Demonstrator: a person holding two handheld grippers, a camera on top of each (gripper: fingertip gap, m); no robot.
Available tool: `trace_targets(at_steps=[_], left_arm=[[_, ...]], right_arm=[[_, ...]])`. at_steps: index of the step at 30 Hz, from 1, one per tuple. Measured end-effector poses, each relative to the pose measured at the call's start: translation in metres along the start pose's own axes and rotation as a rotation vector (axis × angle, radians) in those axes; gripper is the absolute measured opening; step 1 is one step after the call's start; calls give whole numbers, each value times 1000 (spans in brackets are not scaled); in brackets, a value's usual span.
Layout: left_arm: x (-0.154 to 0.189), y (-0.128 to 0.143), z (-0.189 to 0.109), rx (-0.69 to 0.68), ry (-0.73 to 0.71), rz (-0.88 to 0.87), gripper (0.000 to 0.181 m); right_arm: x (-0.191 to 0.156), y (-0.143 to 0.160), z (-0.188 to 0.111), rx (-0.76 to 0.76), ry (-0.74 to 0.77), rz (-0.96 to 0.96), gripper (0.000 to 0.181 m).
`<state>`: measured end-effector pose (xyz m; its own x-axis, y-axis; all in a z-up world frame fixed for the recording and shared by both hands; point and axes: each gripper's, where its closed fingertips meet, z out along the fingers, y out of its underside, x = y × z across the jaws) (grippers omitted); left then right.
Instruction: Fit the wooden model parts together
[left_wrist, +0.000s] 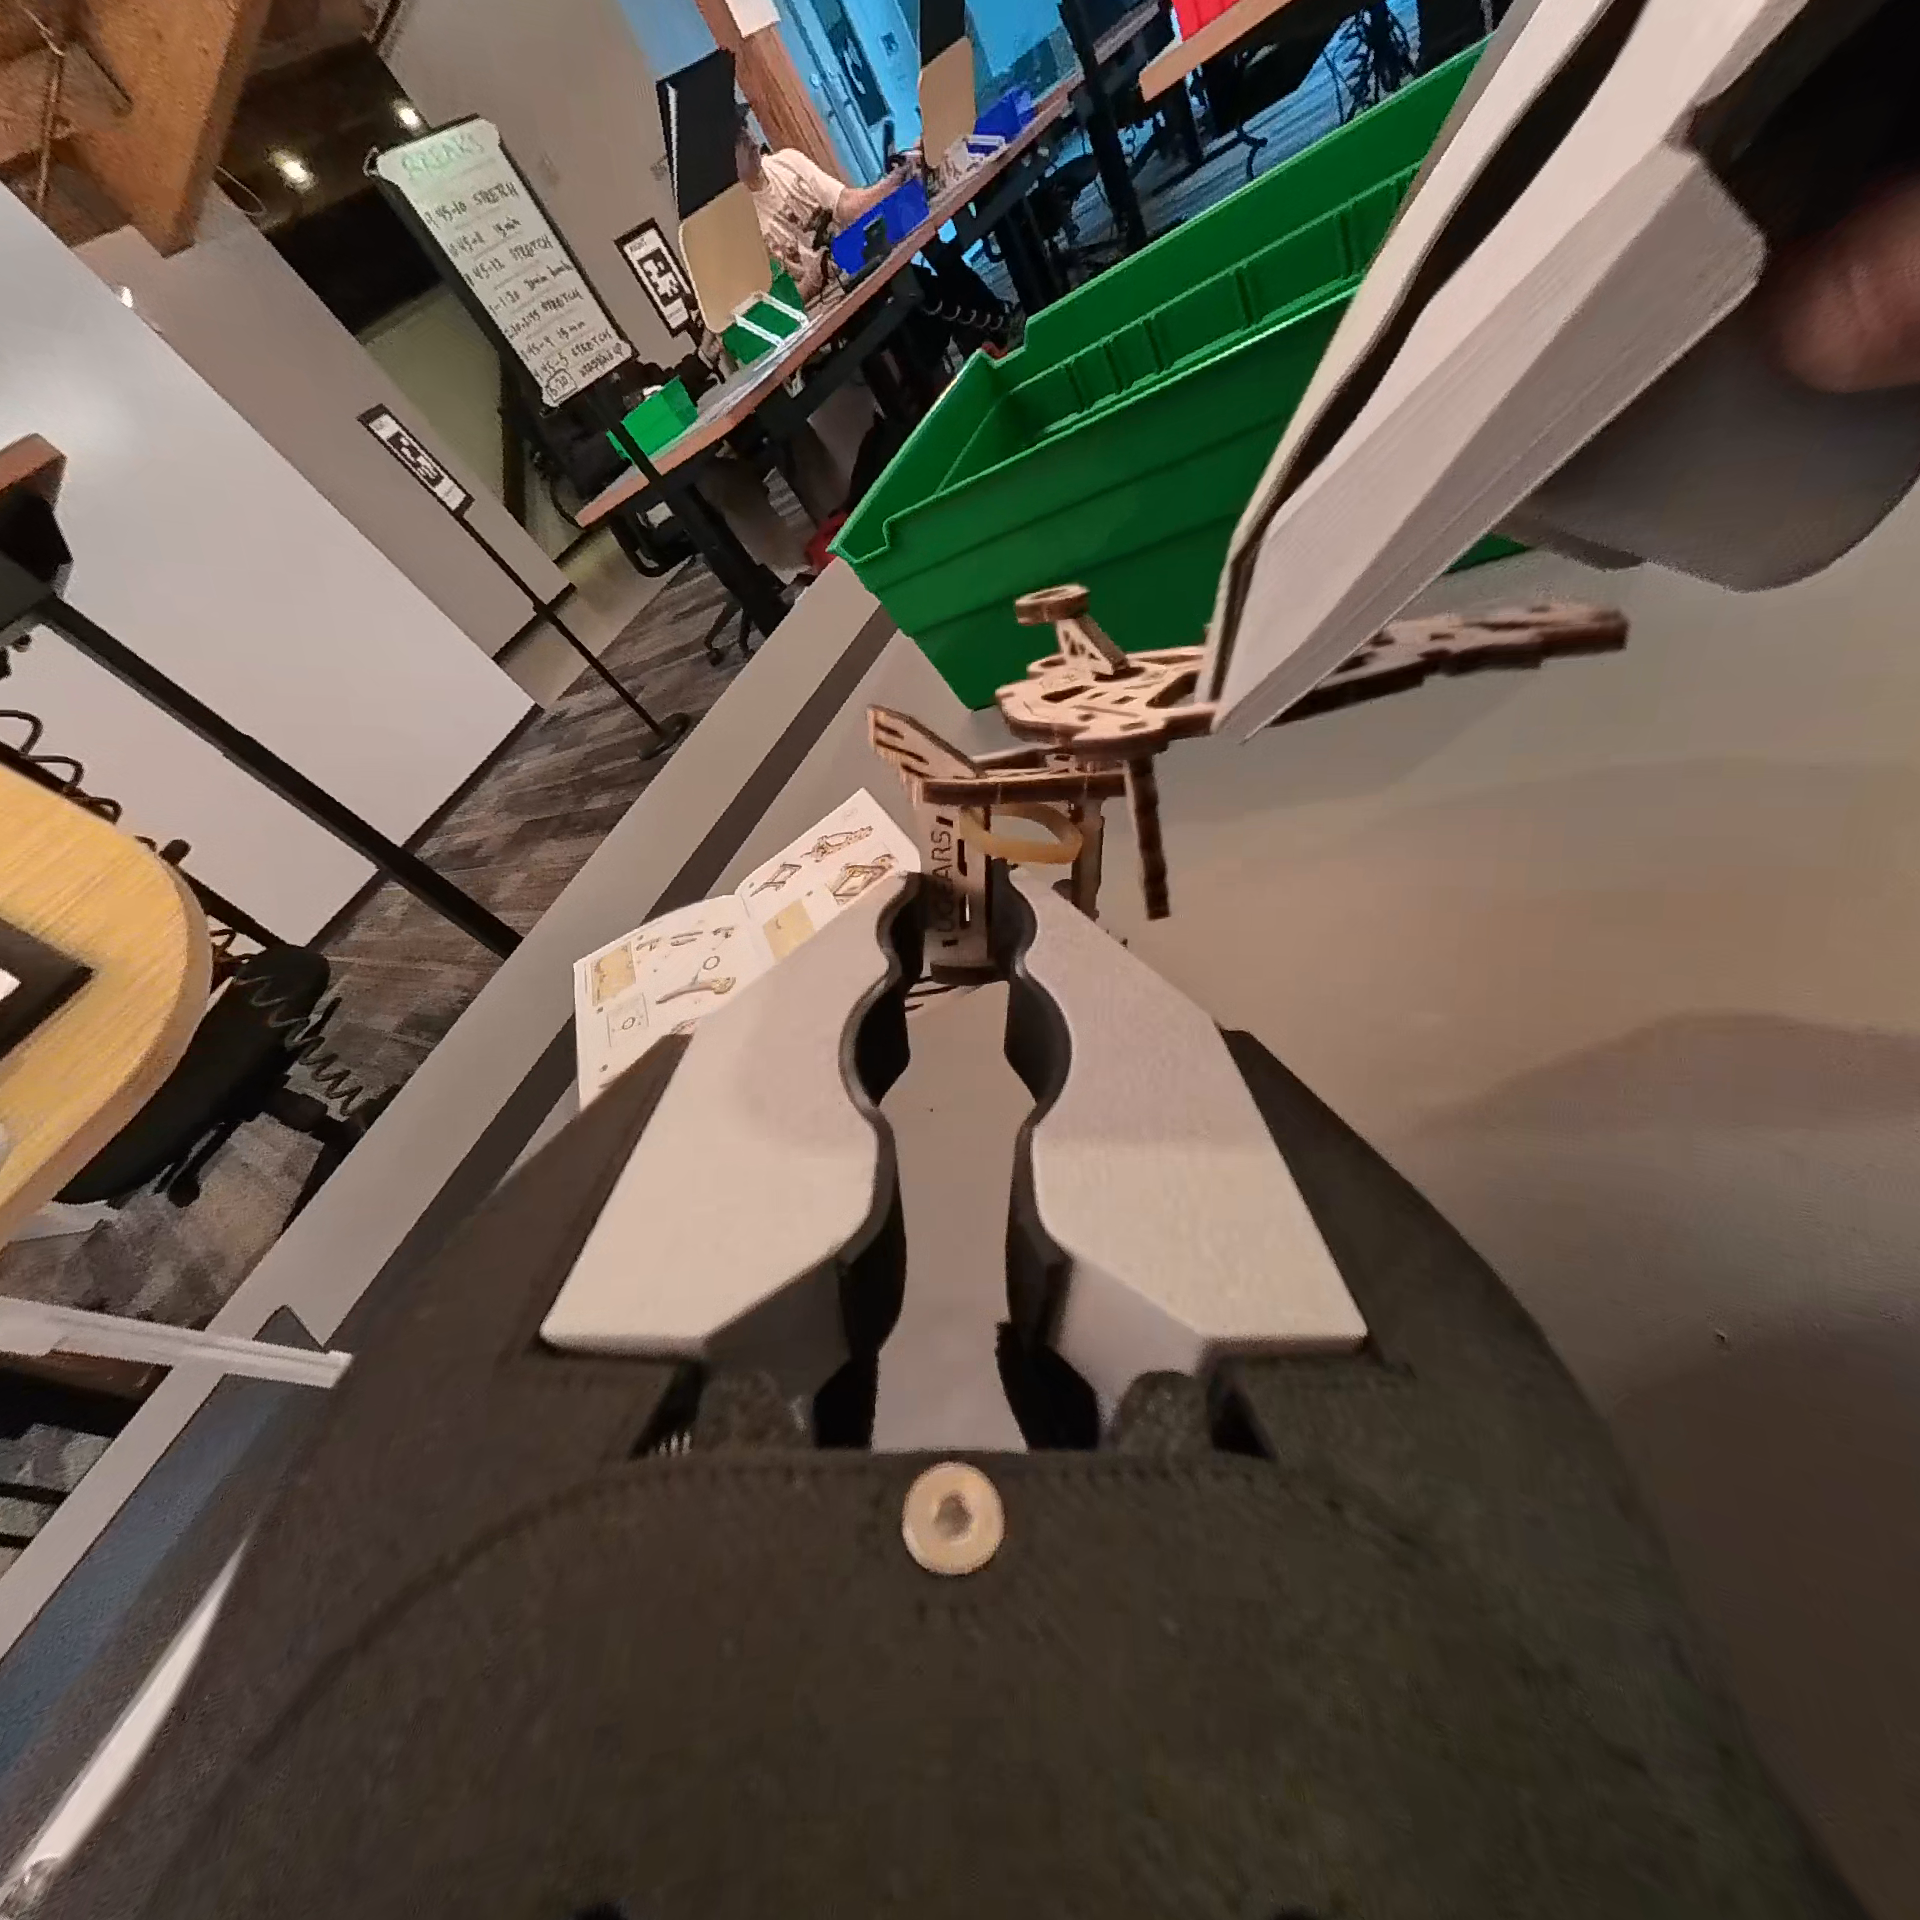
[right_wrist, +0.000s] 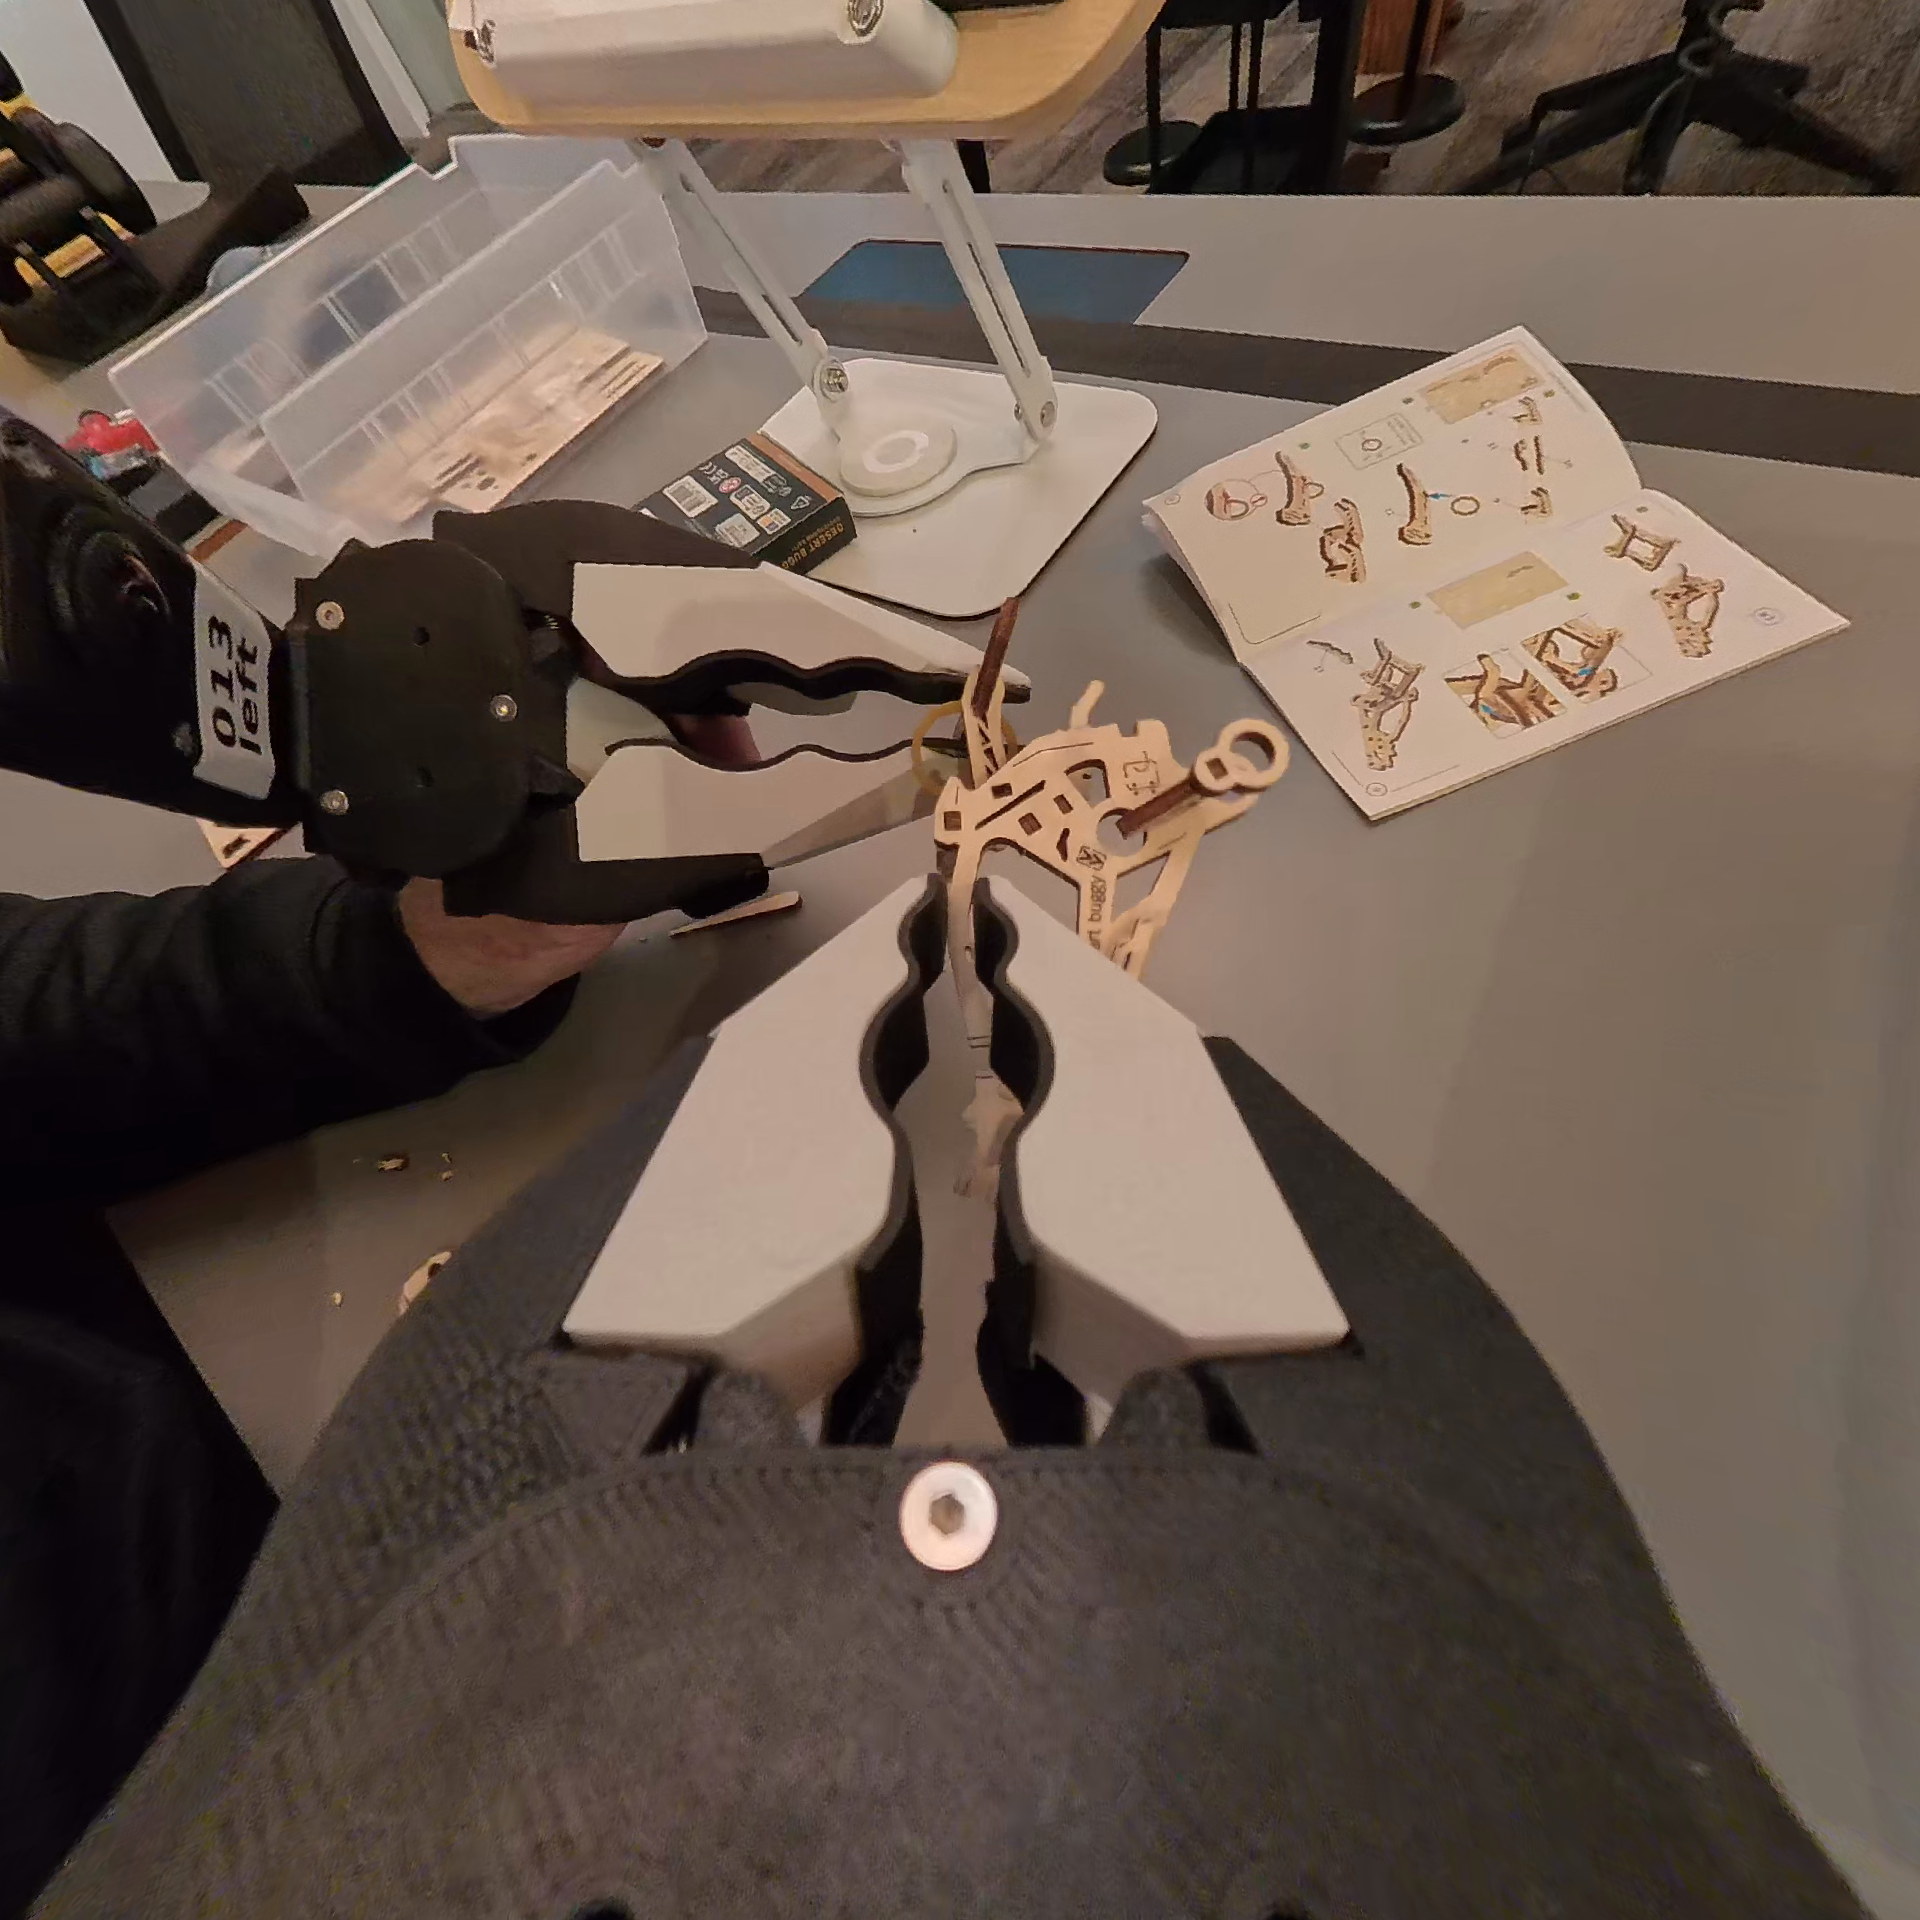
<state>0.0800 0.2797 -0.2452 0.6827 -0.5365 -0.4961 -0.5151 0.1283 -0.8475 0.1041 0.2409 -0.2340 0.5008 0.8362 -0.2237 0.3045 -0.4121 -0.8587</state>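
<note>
My left gripper (left_wrist: 966, 914) is shut on a small upright wooden part (left_wrist: 951, 883) that carries a rubber band (left_wrist: 1023, 842). My right gripper (right_wrist: 963, 894) is shut on a flat cut-out wooden frame (right_wrist: 1049, 790) with a ring-headed wooden pin (right_wrist: 1236, 769) through it. The frame (left_wrist: 1091, 696) rests against the top of the small part above the grey table (right_wrist: 1558, 1039). In the right wrist view the left gripper (right_wrist: 977, 727) comes in from the left, with the rubber band (right_wrist: 935, 738) at its tips. In the left wrist view the right gripper (left_wrist: 1221, 686) reaches in from the upper right.
An open instruction booklet (right_wrist: 1486, 561) lies to the right. A clear plastic bin (right_wrist: 416, 343), a small black box (right_wrist: 748, 499) and a white stand base (right_wrist: 987, 488) stand behind. A green bin (left_wrist: 1091, 416) sits at the table edge. A loose wooden strip (right_wrist: 738, 914) lies under the left gripper. Spacing between my two grippers at the tips: around 5 cm.
</note>
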Motion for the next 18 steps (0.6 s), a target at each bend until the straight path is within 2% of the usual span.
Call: trace_targets(at_steps=[18], left_arm=[[1, 0, 1, -9, -6, 34, 10]], right_arm=[[2, 8, 5, -53, -28, -19, 2]])
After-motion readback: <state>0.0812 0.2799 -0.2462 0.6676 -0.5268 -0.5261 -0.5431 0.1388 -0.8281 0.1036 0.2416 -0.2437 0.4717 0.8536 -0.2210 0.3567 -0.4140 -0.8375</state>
